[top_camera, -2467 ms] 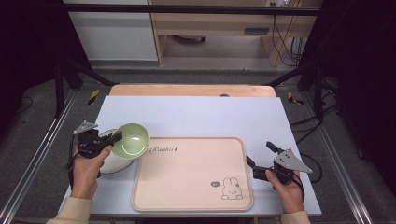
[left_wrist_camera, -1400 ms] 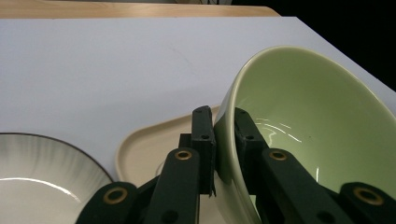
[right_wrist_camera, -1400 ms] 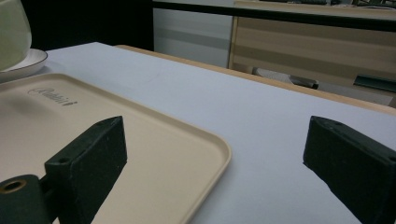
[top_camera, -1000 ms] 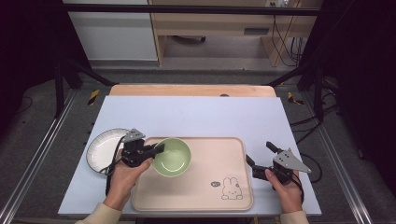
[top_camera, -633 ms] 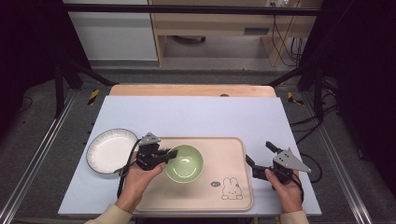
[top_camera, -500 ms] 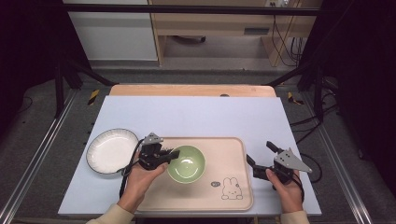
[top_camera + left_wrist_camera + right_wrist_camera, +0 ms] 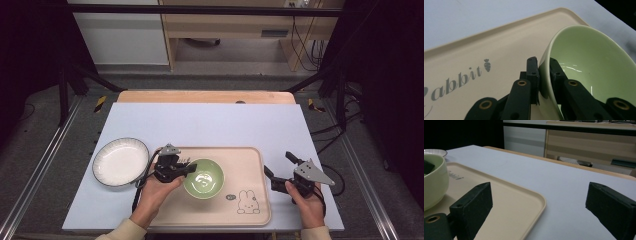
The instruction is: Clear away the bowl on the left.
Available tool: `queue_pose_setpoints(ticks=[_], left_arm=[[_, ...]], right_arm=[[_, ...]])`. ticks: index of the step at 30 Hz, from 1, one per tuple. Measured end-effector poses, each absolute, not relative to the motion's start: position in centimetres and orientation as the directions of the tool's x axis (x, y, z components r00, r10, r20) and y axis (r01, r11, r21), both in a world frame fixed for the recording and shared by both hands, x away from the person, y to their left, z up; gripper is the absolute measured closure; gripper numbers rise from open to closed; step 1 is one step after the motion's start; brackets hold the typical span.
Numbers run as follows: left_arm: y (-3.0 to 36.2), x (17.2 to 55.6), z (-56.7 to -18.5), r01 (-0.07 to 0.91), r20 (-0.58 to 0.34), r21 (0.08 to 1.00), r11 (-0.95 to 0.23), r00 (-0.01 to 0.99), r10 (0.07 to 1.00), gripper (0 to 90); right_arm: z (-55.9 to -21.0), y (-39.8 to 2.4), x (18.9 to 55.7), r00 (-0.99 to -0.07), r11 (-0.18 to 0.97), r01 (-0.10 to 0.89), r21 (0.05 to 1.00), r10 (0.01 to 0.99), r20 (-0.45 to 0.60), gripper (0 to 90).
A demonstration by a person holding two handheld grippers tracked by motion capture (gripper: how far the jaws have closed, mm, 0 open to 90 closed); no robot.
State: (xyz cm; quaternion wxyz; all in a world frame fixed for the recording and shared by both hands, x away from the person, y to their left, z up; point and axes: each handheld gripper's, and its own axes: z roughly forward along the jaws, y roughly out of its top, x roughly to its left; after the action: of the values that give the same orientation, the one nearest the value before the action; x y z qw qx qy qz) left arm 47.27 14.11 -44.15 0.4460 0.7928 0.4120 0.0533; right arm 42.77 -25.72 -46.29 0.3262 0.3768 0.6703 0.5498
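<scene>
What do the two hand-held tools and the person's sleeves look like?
Both tools are black. The left tool has flat black fingers with brass-coloured rivets, a small grey plate on top and a black cable trailing toward the person. The right tool carries a larger grey three-cornered plate and has blocky black pads. Both sleeves are beige.

Left claw [image 7: 187, 170] is pinching shut, one jaw inside and one outside of what it is gripping, left hand [image 7: 156, 189] reaching in from below. Right claw [image 7: 280, 167] is sitting with jaws wide apart, right hand [image 7: 306, 200] holding it low, pointing up-left.
</scene>
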Motion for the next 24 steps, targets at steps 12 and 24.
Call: queue_pose_setpoints(ticks=[12, 24], left_arm=[[13.3, 48.0, -45.0, 0.626, -0.292, 0.729, -0.277, 0.651, 0.701, 81.5], [13.7, 48.5, -44.9, 0.643, -0.294, 0.71, -0.289, 0.643, 0.707, 81.5]], right_arm=[[-46.3, -25.9, 42.8, -0.506, 0.102, 0.147, 0.984, 0.862, -0.014, 7.2], [-46.3, -25.8, 42.7, -0.511, 0.109, 0.142, 0.984, 0.859, -0.021, 7.2]])
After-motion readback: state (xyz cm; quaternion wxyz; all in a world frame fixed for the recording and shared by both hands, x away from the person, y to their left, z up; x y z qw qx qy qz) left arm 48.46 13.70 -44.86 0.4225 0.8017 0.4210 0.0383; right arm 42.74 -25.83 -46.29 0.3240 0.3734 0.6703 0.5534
